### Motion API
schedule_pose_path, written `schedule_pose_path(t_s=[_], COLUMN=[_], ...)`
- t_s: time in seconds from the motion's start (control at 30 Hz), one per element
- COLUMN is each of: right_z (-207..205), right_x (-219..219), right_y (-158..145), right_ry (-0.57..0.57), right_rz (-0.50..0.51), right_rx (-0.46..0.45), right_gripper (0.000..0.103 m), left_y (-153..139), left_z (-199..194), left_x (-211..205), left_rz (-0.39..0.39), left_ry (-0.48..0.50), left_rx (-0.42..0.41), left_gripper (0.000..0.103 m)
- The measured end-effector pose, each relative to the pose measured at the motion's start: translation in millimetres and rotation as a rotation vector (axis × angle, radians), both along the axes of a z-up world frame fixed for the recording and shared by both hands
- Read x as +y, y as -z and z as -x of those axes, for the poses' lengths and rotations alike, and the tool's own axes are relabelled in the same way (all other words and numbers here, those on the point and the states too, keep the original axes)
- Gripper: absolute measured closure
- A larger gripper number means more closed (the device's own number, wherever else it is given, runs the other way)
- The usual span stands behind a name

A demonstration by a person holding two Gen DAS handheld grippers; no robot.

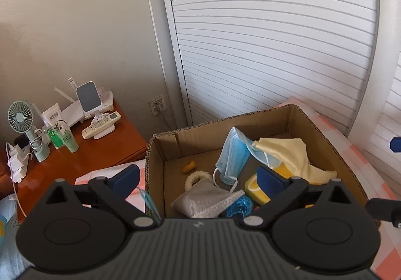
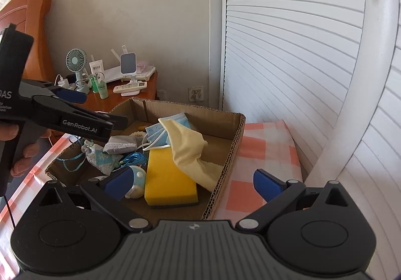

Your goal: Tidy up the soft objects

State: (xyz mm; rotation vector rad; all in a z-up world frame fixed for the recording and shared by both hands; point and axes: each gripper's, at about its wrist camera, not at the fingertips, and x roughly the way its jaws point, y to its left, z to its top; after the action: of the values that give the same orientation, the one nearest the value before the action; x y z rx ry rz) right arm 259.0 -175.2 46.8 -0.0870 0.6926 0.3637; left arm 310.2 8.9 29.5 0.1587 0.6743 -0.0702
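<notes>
Plainly legible on the side of the left gripper [image 2: 100,114], as the right wrist view shows it, is "GenRobot.AI"; the letters "DAS" sit on its black body further back, with smaller lines below too fine to read. A hand [image 2: 22,152] holds that tool. Its jaws stand wide with nothing between them, straddling the near left wall of the cardboard box [image 1: 155,162].

Both blue pads of the right gripper [image 2: 198,183] are spread wide too, gripping nothing; one hangs over the box, the other over the pink-and-white checked bed cover [image 2: 265,139].

Inside the box lie the soft objects: a pale yellow cloth [image 2: 190,144] draped across a yellow sponge [image 2: 170,179], blue face masks [image 1: 233,154] against the far side, a grey pouch [image 1: 205,201], a blue cord [image 2: 135,158], a floral sachet [image 2: 100,157], a white-and-blue rounded toy [image 2: 136,184] and a small orange piece [image 1: 189,167].

On the wooden nightstand [image 1: 100,152] stand a small green fan [image 1: 21,114], a green tube [image 1: 69,141] and a remote [image 1: 101,124]; their labels are too small to read.
</notes>
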Motion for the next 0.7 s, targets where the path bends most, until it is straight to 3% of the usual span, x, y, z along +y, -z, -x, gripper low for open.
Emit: schedule_pose_path(t_s=[0.2,0.43,0.53,0.7], right_z=[35.5,86.7,105.3,124.3], right_x=[13.6,23.6,23.8,22.5], right_y=[-5.0,-10.5,-11.9,-10.6], right_ry=[0.065,0.153,0.204,0.234], right_rz=[0.065,0.066,0.06,0.043], right_rx=[0.011,0.04,0.048,0.072], right_gripper=[0.0,0.0,0.0,0.0], left_y=[-13.5,-18.8,-20.1,-20.6], left_z=[65.2,139.6,162.7,181.3], left_x=[9.5,16.1,18.2,13.3], left_rz=[-0.03,0.051,0.09,0.08], left_ry=[-0.063,-0.103,-0.135,-0.156], left_rx=[0.012,0.051,0.045,0.039], left_gripper=[0.001,0.001,0.001,0.001])
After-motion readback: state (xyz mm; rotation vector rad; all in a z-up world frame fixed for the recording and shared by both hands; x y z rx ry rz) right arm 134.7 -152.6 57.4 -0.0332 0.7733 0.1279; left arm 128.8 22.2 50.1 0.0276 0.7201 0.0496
